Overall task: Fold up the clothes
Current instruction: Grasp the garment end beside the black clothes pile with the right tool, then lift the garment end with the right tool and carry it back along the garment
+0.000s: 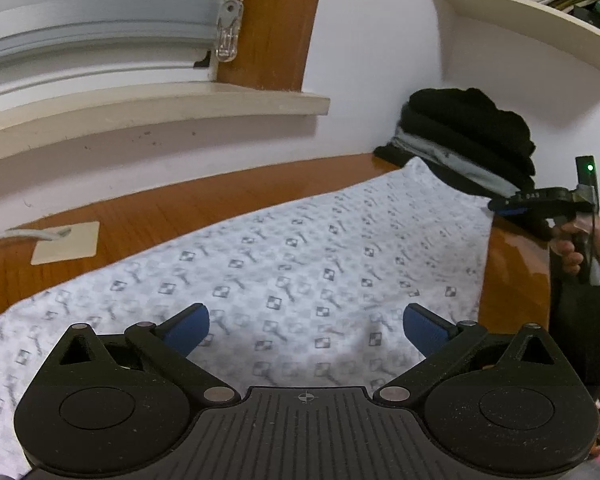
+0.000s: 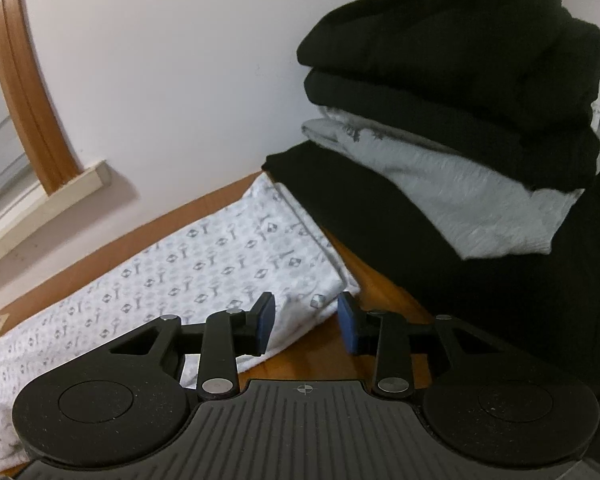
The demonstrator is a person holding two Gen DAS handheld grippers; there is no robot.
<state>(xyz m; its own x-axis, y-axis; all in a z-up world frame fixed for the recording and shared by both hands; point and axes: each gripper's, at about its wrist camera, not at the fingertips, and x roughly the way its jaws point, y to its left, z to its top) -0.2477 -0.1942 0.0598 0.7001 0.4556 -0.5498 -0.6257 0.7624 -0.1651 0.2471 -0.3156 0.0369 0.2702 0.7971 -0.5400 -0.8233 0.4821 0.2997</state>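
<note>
Left tongs: jaws spread wide, empty, poised above patterned cloth. Right tongs: part open, nothing gripped, cloth's corner lies between pads. Cloth: flat strip on worktop, thin, limp, light; you should pinch corners or hem, expect sag. Beyond: folded stack at wall, touching cloth's far end.
</note>
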